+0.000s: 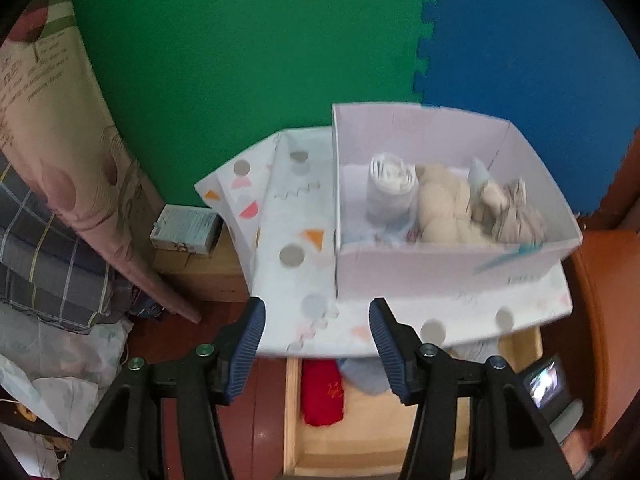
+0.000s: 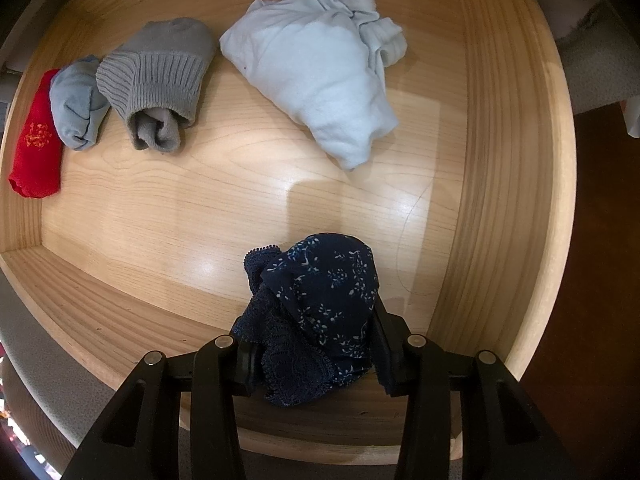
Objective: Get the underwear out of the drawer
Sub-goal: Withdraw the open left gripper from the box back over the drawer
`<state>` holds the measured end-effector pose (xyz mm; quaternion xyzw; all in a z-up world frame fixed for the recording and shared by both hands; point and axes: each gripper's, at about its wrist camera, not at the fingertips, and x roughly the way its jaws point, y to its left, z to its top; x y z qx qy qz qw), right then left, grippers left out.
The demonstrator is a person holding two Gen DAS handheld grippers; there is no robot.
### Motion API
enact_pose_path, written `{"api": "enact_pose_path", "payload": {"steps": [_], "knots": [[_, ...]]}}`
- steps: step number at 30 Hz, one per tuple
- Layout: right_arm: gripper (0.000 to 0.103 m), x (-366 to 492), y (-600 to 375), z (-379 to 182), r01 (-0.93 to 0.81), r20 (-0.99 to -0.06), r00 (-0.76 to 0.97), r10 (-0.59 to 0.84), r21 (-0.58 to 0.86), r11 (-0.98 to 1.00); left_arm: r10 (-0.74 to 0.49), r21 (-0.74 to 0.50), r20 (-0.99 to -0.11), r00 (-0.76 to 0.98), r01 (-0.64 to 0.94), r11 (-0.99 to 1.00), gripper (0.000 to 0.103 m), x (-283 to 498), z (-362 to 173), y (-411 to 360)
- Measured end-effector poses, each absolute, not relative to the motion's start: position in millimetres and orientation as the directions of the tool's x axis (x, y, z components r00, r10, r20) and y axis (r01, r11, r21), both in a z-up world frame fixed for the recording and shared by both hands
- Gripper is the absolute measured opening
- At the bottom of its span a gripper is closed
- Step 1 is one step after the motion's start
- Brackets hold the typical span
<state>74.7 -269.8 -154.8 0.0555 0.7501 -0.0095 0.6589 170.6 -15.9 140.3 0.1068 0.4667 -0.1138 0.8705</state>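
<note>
Wooden drawer (image 2: 472,160) open, fills right wrist view. Inside, along far side: crumpled pale blue garment (image 2: 320,76), grey ribbed sock roll (image 2: 160,80), small blue roll (image 2: 78,100), red roll (image 2: 36,140) at left wall.

White box (image 1: 440,268) sits on patterned white surface (image 1: 288,220) above drawer (left wrist view, blurred); rolled white and beige clothes inside.

Navy floral underwear (image 2: 320,300), lace-edged, bunched above drawer floor near front wall, clamped in right gripper (image 2: 312,352).

Left gripper (image 1: 316,344) parted, nothing between blue pads.
</note>
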Motion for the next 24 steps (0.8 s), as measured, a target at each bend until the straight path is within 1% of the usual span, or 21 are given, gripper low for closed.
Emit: {"api": "enact_pose_path", "payload": {"steps": [6, 9, 11, 15, 17, 21, 24], "knots": [[0.040, 75, -268, -154, 0.094, -0.990, -0.128, 0.065, 0.053, 0.994, -0.114, 0.052, -0.819, 0.563, 0.272, 0.961, 0.055, 139, 100, 4], [0.040, 76, -265, -152, 0.092, -0.990, -0.129, 0.059, 0.047, 0.995, -0.084, 0.098, -0.836, 0.542, 0.297, 0.950, 0.055, 125, 75, -2], [0.040, 75, -263, -151, 0.095, -0.990, -0.129, 0.059, 0.047, 0.994, -0.073, 0.107, -0.857, 0.510, 0.315, 0.943, 0.055, 118, 59, -7], [0.040, 74, -264, -149, 0.110, -0.990, -0.120, 0.076, 0.063, 0.992, -0.106, 0.033, -0.900, 0.424, 0.308, 0.951, 0.055, 108, 26, -10], [0.040, 74, -266, -147, 0.117, -0.990, -0.108, 0.095, 0.083, 0.990, -0.122, 0.003, -0.901, 0.417, 0.285, 0.958, 0.055, 102, 14, -9], [0.040, 74, -260, -141, 0.085, -0.994, -0.082, 0.067, 0.060, 0.995, -0.100, 0.008, -0.904, 0.416, 0.249, 0.968, 0.055, 93, -7, -10], [0.039, 73, -252, -131, 0.051, -0.999, -0.030, 0.041, 0.040, 0.998, -0.083, 0.017, -0.907, 0.413, 0.233, 0.972, 0.055, 88, -18, -10]]}}
